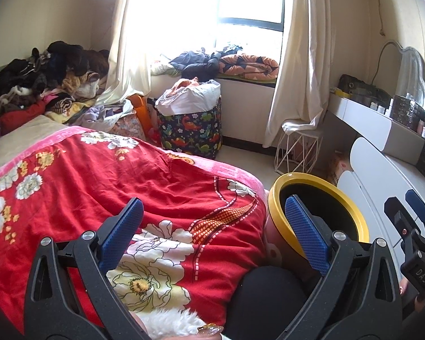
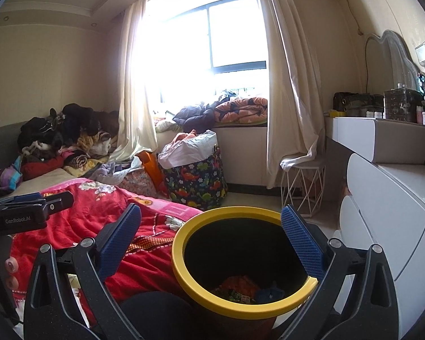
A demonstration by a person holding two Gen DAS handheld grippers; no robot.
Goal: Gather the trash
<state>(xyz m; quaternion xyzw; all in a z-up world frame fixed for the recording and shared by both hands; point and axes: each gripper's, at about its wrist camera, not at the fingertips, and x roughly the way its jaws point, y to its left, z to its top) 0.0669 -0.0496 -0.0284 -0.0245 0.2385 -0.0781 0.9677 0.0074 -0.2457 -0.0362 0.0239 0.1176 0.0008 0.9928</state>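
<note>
I am hovering the right hand-held gripper (image 2: 211,243), released and empty, above the yellow-rimmed bin (image 2: 242,308) on the floor beside the bed's (image 2: 79,226) foot corner; left hand-held gripper (image 1: 215,232) is hanging released too. Trash (image 2: 240,286) inside looks light, crumpled; I judge pinching a fold is best.

We see the bin (image 2: 242,266) right in front of us, on the floor between the bed (image 2: 104,215) on the left and the drawers (image 2: 393,226) on the right. Trash (image 2: 240,286) lies in it. Behind it stands a basket (image 2: 195,181), with the window (image 2: 212,51) behind that.
</note>
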